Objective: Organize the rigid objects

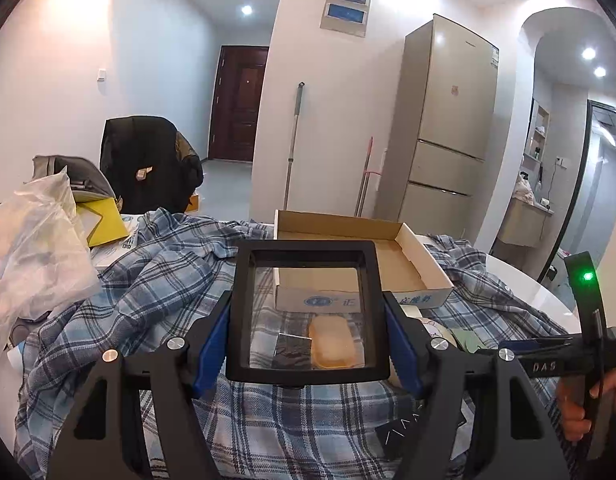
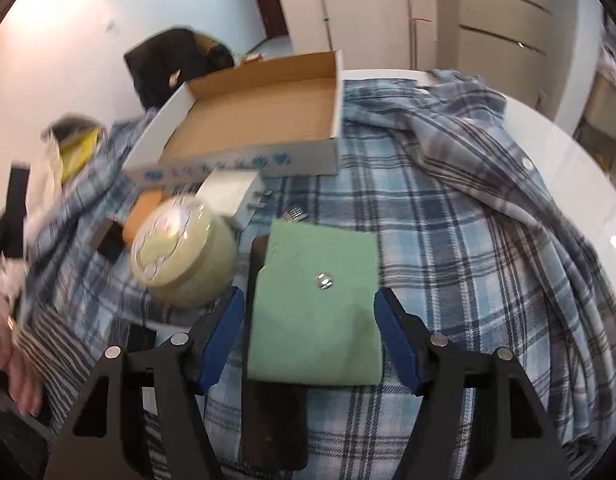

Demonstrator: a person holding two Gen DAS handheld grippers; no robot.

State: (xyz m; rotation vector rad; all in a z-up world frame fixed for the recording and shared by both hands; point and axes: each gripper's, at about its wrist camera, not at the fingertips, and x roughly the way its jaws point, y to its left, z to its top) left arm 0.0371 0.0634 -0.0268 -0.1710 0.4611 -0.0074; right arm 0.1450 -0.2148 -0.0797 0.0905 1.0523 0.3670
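My left gripper (image 1: 308, 336) is shut on a black-framed clear panel (image 1: 308, 252), held upright above the plaid cloth (image 1: 167, 280). Through its glass I see an orange block (image 1: 332, 344) and a small black piece (image 1: 292, 346). Behind it stands an open cardboard box (image 1: 408, 256), which also shows in the right wrist view (image 2: 247, 128). My right gripper (image 2: 310, 332) is shut on a green wallet (image 2: 320, 304) with a metal snap. A round cream tin (image 2: 183, 248), a white charger (image 2: 227, 192) and the orange block (image 2: 141, 212) lie left of it.
A plastic bag (image 1: 31, 248), yellow packet (image 1: 103, 220) and grey bag are on the table's left. A dark chair (image 1: 147, 168) stands behind. The round white table edge (image 2: 568, 168) curves at right. A fridge (image 1: 444, 120) and mop (image 1: 293, 140) stand beyond.
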